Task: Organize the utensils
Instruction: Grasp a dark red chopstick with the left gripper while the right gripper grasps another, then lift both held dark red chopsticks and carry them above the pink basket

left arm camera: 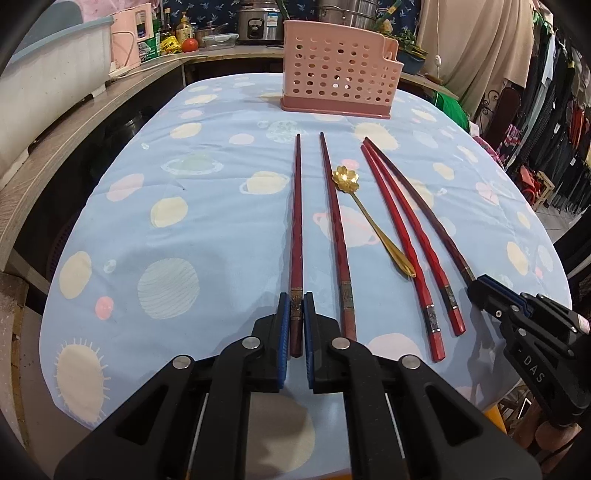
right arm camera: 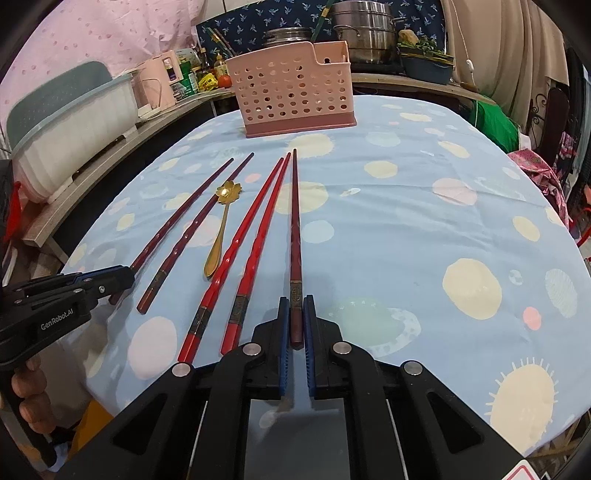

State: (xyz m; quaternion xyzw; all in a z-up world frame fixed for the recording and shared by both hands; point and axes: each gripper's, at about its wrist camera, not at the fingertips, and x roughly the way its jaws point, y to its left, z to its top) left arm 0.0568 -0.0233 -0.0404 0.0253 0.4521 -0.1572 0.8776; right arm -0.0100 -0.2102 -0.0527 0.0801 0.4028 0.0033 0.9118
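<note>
Five chopsticks and a gold flower spoon (left arm camera: 373,218) lie on the blue tablecloth. My left gripper (left arm camera: 294,299) is shut on the thick end of the leftmost dark red chopstick (left arm camera: 296,221); it also shows in the right wrist view (right arm camera: 110,280). My right gripper (right arm camera: 294,301) is shut on the thick end of the rightmost dark chopstick (right arm camera: 294,229); it shows in the left wrist view (left arm camera: 476,286). Between them lie another dark chopstick (left arm camera: 334,229), the spoon (right arm camera: 221,229) and two bright red chopsticks (left arm camera: 402,236). The pink perforated utensil holder (left arm camera: 338,70) stands at the far side.
A wooden counter (left arm camera: 74,140) runs along the left with a white and teal dish rack (right arm camera: 74,122), bottles and a rice cooker (left arm camera: 258,22). Steel pots (right arm camera: 365,29) stand behind the holder. Clothes hang at the right (left arm camera: 554,129).
</note>
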